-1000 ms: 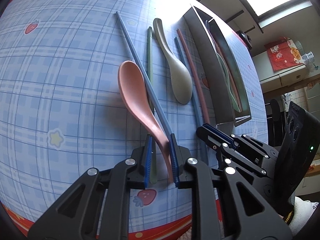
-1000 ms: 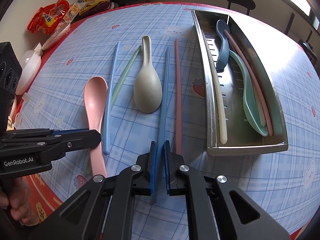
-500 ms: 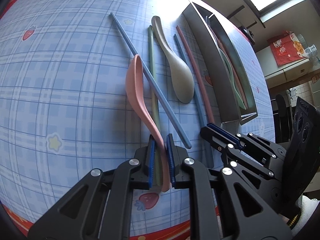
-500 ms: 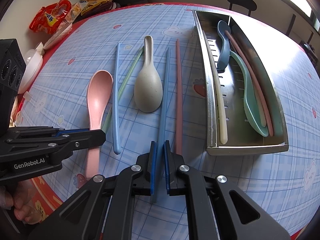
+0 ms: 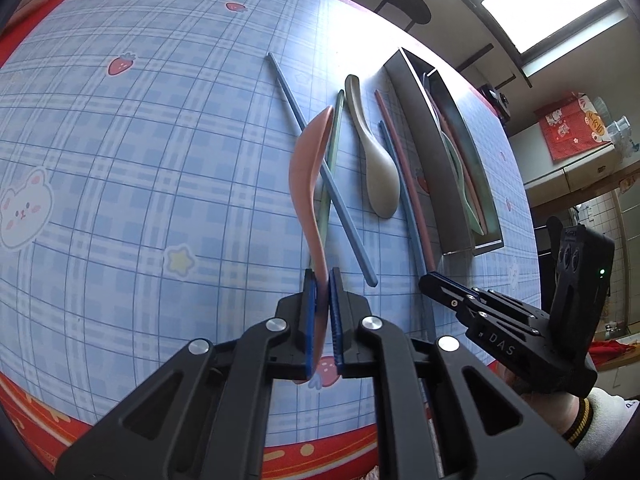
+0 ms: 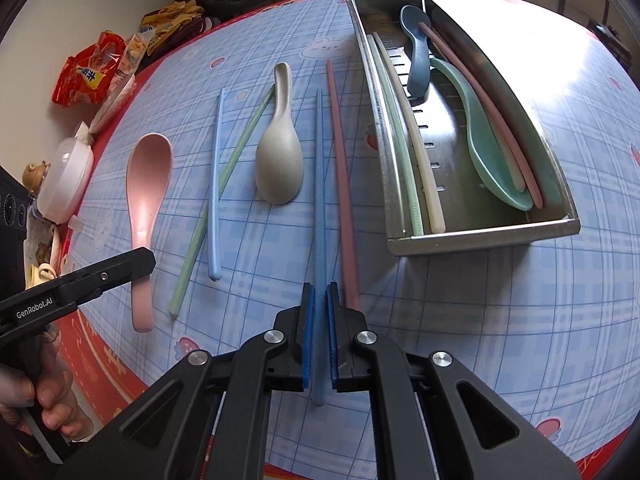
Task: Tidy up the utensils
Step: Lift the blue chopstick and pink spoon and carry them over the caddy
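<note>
Pink and matte, the pink spoon (image 5: 308, 184) is held by its handle in the left hand-held gripper (image 5: 322, 312), whose pads have just been closing onto it; it is seen tilted on edge, its bowl clear of the blue checked tabletop (image 5: 140, 152). The right hand-held gripper (image 6: 319, 332) is clamped on the near end of a slim blue chopstick (image 6: 319, 184), which lies flat just beside a pink chopstick (image 6: 340, 168).

The step in hand is judged to be the pick-up of two loose pieces for the stainless steel tray (image 6: 480, 236), a long, slotted trough at the far right that already holds a blue spoon (image 6: 416, 56), a green spoon (image 6: 484, 152) and several chopsticks. Next, both pieces would need to be lifted clear and carried lengthwise over the tray rim, aligned with its long axis before release.

Left on the tabletop are a speckled beige spoon (image 6: 280, 160), a green chopstick (image 6: 224, 184) and a light blue chopstick (image 6: 216, 184), the last two crossed. All appear smooth, rigid and light, so slipping in the pads is a risk.
</note>
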Demonstrator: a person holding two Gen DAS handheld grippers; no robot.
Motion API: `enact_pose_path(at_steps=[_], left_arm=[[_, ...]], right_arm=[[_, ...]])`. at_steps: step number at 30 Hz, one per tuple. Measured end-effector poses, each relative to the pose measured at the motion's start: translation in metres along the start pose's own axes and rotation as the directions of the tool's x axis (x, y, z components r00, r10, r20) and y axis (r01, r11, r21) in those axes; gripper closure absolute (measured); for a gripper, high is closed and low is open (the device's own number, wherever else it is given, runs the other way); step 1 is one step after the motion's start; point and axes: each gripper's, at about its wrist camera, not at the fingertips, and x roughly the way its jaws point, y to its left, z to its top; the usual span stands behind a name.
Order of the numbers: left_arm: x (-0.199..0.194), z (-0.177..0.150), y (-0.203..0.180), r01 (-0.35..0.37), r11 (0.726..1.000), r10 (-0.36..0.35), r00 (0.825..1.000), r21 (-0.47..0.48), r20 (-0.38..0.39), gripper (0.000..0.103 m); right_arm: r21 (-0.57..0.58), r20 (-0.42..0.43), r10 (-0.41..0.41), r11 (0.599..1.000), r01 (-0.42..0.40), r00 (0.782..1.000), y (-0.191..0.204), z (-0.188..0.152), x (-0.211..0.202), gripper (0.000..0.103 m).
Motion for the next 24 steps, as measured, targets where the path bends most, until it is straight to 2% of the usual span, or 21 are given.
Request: enact_pose_path(at_steps=[9,24], left_arm=[[-0.009,-0.007,-0.004,0.007,1.000,-0.007,1.000,0.020,0.007,0.092],[-0.030,-0.017,-0.004,0.011,1.000,-0.012,0.999,0.030,0.041,0.092]], right_arm=[[0.004,0.057,0.047,0.999,-0.048,0.997,0.004,-0.009,-0.018,0.096],[-0.010,0.141,0.060,0.998,-0.060,0.988,0.005,-0.016,-0.045,0.096]])
